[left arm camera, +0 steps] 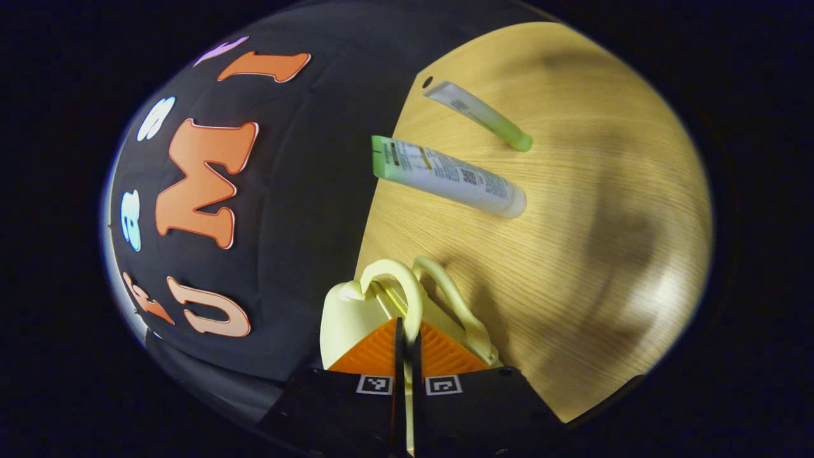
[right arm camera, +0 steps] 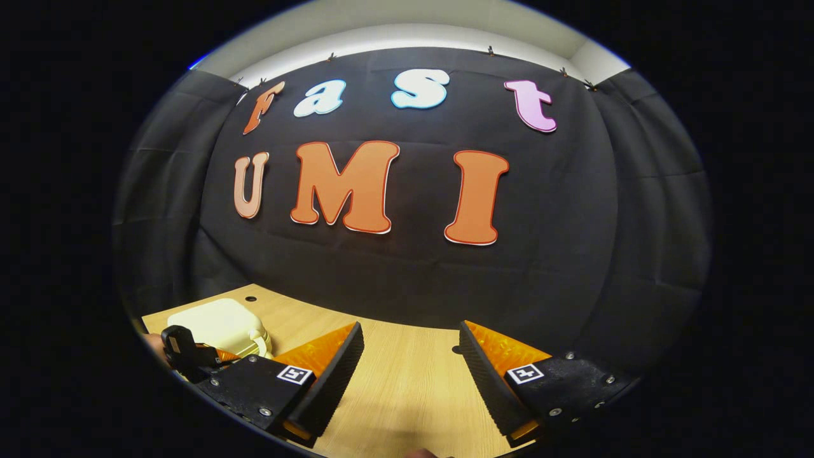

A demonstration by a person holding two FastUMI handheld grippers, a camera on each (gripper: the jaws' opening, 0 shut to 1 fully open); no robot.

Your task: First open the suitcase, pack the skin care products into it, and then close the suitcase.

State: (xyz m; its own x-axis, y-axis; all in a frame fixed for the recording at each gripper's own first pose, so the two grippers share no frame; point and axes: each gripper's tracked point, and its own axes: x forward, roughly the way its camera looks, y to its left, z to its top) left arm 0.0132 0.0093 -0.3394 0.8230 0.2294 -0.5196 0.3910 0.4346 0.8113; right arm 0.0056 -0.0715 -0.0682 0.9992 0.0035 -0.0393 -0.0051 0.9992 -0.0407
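Pale-yellow suitcase (left arm camera: 346, 318) lies closed at the bench (left arm camera: 572, 267) edge; left gripper (left arm camera: 407, 356) fingers clamp one handle loop (left arm camera: 407, 299). Right gripper (right arm camera: 407, 369) fingers gape, empty. Both tubes (left arm camera: 448, 176) lie unpacked. Risk: the thin loop slips, or the case drags instead of opening.

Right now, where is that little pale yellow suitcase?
In the left gripper view, the suitcase sits at the table's edge near the black wall, its handle pinched in the left gripper. The two tubes lie beyond it.
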